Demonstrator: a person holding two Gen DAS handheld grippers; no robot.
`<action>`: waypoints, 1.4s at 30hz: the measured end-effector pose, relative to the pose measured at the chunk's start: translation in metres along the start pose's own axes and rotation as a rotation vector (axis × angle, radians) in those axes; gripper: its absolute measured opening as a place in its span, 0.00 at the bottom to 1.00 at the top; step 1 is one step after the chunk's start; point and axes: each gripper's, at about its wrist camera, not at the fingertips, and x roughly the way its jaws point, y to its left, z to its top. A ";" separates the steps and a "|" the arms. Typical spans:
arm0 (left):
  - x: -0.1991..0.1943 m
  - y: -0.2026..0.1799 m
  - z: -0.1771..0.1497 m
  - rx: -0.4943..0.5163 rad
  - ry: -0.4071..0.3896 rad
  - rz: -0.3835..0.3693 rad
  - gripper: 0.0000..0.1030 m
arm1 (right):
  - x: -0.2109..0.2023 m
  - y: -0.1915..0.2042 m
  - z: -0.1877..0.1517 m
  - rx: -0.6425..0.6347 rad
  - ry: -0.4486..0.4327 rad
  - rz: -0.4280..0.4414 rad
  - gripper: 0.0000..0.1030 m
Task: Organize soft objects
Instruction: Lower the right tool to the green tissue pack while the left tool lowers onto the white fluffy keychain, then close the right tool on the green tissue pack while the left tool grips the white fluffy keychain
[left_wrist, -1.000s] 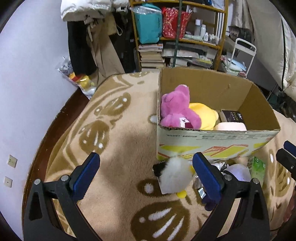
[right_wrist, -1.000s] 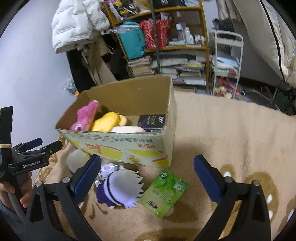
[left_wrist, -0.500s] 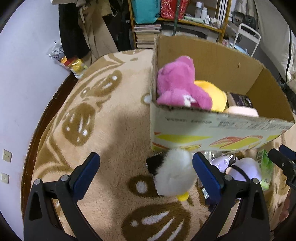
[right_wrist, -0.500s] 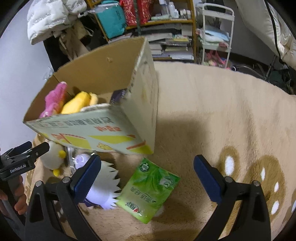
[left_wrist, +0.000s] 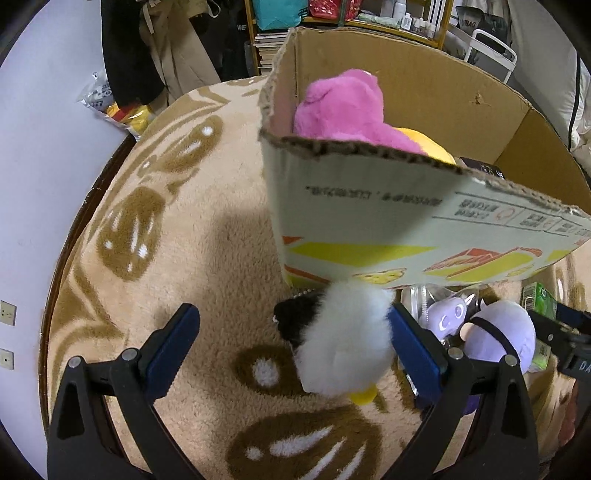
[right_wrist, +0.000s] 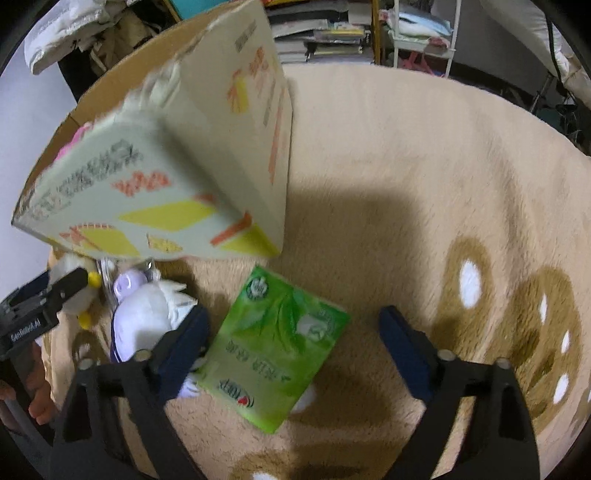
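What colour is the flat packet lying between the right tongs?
Bright green with white markings; the packet shows best in the right wrist view.

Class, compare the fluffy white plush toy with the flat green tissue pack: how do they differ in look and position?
The fluffy white plush toy is round and furry; the flat green tissue pack is a smooth, printed rectangle. The plush sits near the left gripper's right finger; the pack lies between the right gripper's open fingers. Both rest on the beige carpet, outside the cardboard box.
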 end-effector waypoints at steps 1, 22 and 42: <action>0.001 0.001 0.000 0.001 -0.001 0.000 0.95 | 0.001 0.001 0.000 -0.006 0.003 -0.007 0.92; 0.011 0.007 -0.008 -0.013 0.042 -0.075 0.33 | -0.002 0.013 -0.001 -0.018 -0.001 -0.032 0.75; -0.035 -0.005 -0.037 0.006 -0.037 -0.047 0.32 | -0.043 0.009 -0.013 -0.078 -0.148 -0.019 0.68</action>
